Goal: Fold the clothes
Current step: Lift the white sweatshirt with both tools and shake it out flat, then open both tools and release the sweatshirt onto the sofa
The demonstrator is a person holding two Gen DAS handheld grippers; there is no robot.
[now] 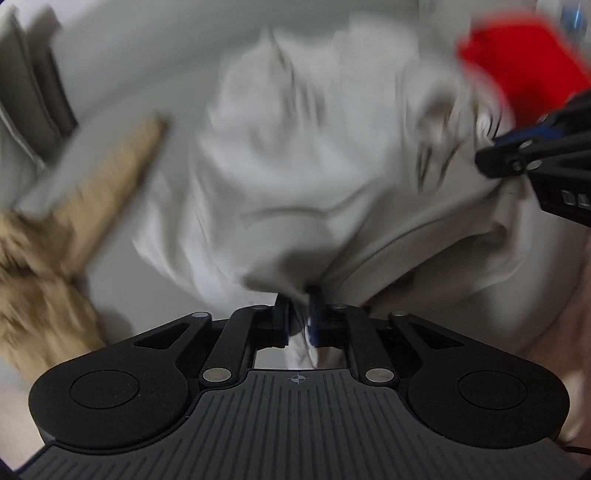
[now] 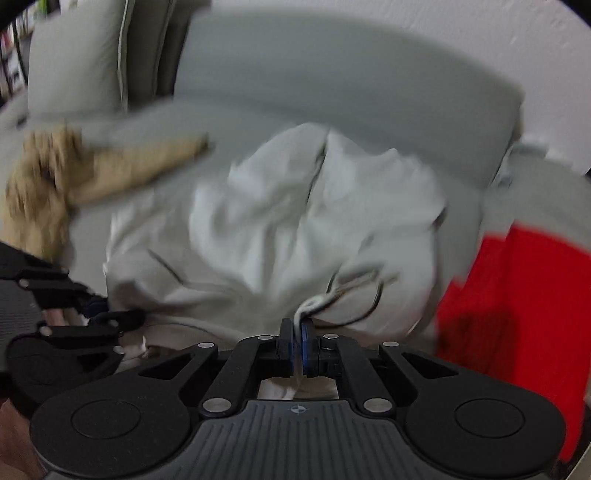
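The left claw [image 1: 298, 314] and the right claw [image 2: 296, 341] each grasp a pinch of the near edge of the pale grey garment [image 1: 314, 147], which lies crumpled on the grey sofa [image 2: 332, 96], between a tan cloth [image 1: 85, 206] on the left and a red cloth [image 2: 517, 288] on the right. The fabric looks soft, light and limp, so it will probably sag between the two holds; a thick hem seems the safest place to hold. Both views are blurred, so which part each claw holds cannot be told.

Below me a grey sofa seat [image 2: 332, 92], motion-blurred. Grey cushions [image 2: 85, 62] stand upright at its far left end. White wall [image 2: 480, 33] behind the backrest. Light flat, even, no hard shadows.
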